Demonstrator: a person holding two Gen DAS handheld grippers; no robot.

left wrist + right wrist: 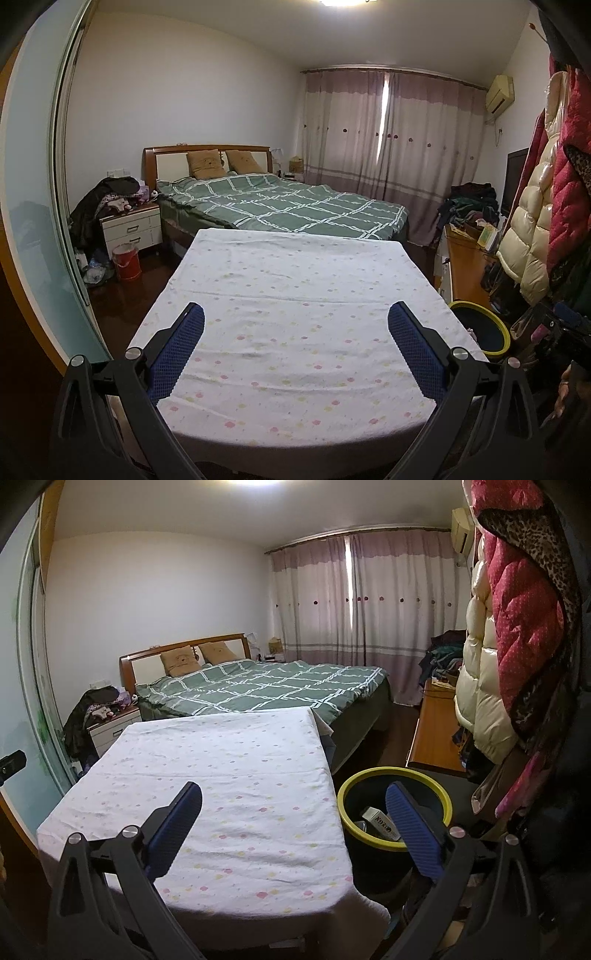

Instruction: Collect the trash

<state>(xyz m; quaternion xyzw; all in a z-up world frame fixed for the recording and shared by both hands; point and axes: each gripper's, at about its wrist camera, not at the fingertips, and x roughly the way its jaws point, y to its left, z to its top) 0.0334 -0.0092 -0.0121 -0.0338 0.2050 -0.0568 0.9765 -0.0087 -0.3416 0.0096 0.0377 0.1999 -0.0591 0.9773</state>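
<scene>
A dark trash bin with a yellow rim [369, 771] stands on the floor just right of the cloth-covered table [221, 738]. A white printed box [380, 821] and other scraps lie inside it. My right gripper [293, 790] is open and holds nothing; its left finger is over the table's right part and its right finger [410, 823] is in front of the bin's mouth. My left gripper [295, 317] is open and empty over the table [295, 266], whose dotted white cloth carries nothing I can see. The bin's yellow rim [476, 306] peeks out at the table's right edge.
Behind the table is a bed with a green checked cover [288, 206]. A clothes-piled nightstand [131, 225] and a red bucket [127, 260] stand at the left. Puffy coats [517, 646] hang at the right above a wooden desk [436, 731].
</scene>
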